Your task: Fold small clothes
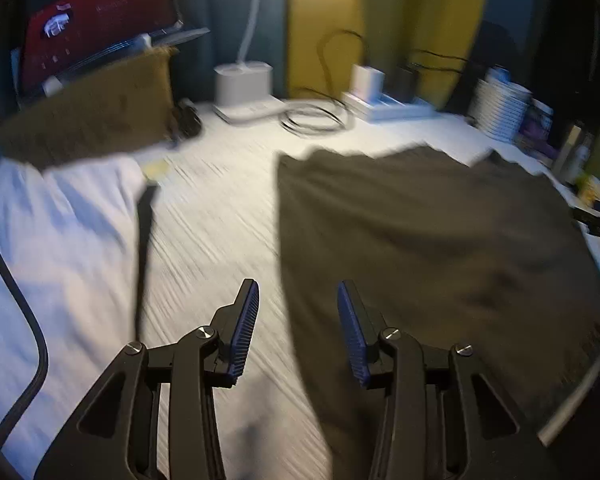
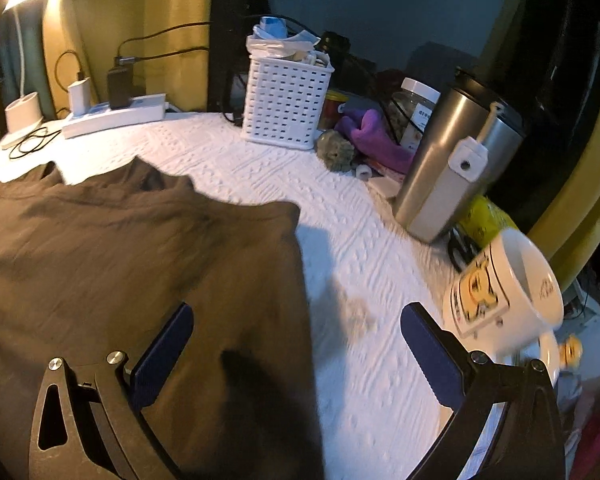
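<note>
Left tool [image 1: 298,300] agape, right tool [image 2: 296,324] wider, mug [image 2: 504,284] right-view only

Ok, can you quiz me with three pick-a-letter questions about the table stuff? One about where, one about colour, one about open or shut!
1. Where is the mug?
A. On the shirt
B. Right of the shirt, near the table edge
C. Inside the basket

2. What colour is the basket?
A. White
B. Red
C. Green

3. How are the right gripper's jaws?
A. Shut on the shirt
B. Shut on the mug
C. Open, empty

Answers: B, the mug stands off the shirt; A, white plastic lattice; C, a wide gap shows between the pads.
</note>
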